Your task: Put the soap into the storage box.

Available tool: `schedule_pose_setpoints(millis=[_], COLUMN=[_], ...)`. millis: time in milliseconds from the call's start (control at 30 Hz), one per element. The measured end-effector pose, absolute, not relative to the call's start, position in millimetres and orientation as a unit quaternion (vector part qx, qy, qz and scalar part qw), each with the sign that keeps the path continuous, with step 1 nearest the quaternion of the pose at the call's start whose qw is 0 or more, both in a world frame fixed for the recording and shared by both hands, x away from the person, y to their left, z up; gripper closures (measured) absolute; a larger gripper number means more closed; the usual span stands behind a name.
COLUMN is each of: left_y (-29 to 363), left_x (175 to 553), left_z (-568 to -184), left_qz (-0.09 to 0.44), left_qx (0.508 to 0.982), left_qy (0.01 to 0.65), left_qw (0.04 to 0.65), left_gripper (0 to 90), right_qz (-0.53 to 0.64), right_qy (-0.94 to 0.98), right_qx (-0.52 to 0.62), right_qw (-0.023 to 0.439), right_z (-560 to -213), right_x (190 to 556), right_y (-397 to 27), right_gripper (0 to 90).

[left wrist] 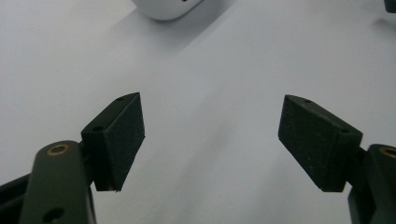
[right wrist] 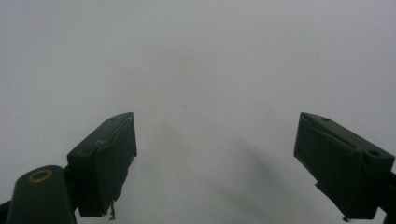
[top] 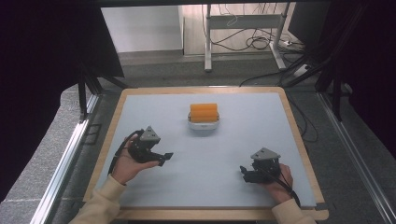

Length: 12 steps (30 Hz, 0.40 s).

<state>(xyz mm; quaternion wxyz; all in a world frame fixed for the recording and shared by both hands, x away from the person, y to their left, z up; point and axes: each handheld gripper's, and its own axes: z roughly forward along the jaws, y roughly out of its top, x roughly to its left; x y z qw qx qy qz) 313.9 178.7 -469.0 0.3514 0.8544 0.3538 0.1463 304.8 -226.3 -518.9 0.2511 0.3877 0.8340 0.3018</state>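
Observation:
A white holder (top: 203,124) carrying orange cylinders (top: 203,112) stands at the middle of the pale mat, toward its far side. My left gripper (top: 166,157) rests low on the mat's left, held by a hand, jaws wide apart and empty. In the left gripper view the jaws of that gripper (left wrist: 212,135) frame bare mat, with the white holder's edge (left wrist: 164,8) at the top. My right gripper (top: 243,171) sits at the mat's near right, pointing left, open and empty. The right gripper view has its gripper (right wrist: 215,163) spread over plain mat.
The mat (top: 205,177) lies on a wooden board (top: 112,116) with a raised rim. Beyond the board are a grey floor, a metal table leg (top: 208,42) and loose cables (top: 252,44). Dark curtains hang at both sides.

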Motion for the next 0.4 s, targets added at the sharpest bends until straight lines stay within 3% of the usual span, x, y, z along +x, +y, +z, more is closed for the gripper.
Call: schedule_pose_setpoints(millis=[400], left_y=[185.4], left_x=[308.3], left_z=[-468.2], left_qz=[0.161], left_qx=[0.848], left_qy=[0.361], left_qw=[0.352], left_gripper=[20.0], right_qz=[0.321], right_qy=[0.829], right_qx=[0.382], right_qw=[0.25], right_z=[-515.4], right_x=[301.8], right_y=[-225.3], right_gripper=[13.4])
